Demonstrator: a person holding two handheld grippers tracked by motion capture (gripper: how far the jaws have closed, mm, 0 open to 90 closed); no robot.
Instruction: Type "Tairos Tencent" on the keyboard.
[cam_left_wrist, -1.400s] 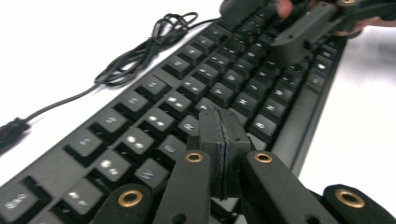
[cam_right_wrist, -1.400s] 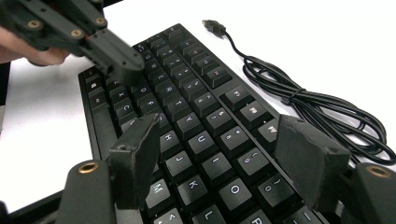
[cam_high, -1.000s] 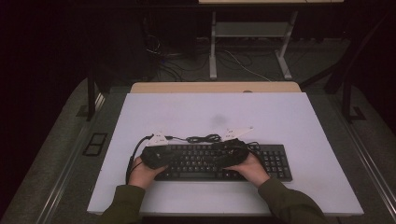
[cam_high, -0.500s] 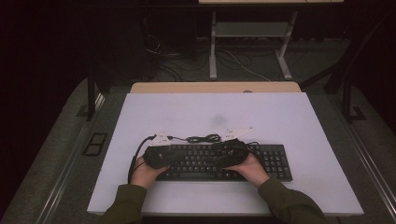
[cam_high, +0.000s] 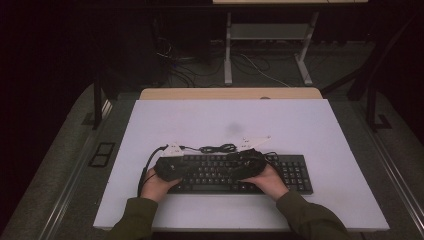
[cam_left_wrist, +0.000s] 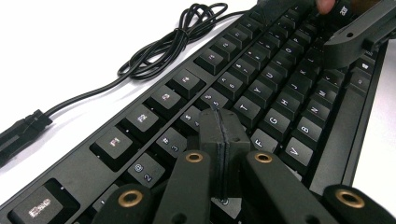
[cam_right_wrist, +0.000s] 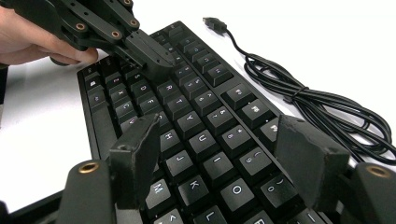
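The white table (cam_high: 230, 125) before you carries every item described here. A black keyboard (cam_high: 295, 172) lies along its near half, long side parallel to your edge of the table; your two forearms enter from below and your hands rest over its left and middle sections.

The keyboard's black cable (cam_high: 217, 148) lies in a loose bundle on the table just beyond the far edge of the keyboard; in the right gripper view it is gathered with a tie and ends in a free USB plug (cam_right_wrist: 215, 22) lying on the bare table surface.

Your left hand (cam_high: 159, 186) holds the left gripper (cam_left_wrist: 220, 128) low over the left part of the keyboard. Its two jaws are pressed flat together with nothing between them, tips just above or touching the number row and the letter keys beside T; contact cannot be told. From the right gripper view the same gripper appears at upper left, jaws together, pointing down at the keys.

Your right hand (cam_high: 267, 181) holds the right gripper (cam_right_wrist: 217, 140) above the middle letter keys. Its jaws stand wide apart, holding nothing, with keys H, U, J, I, K and O visible between them.
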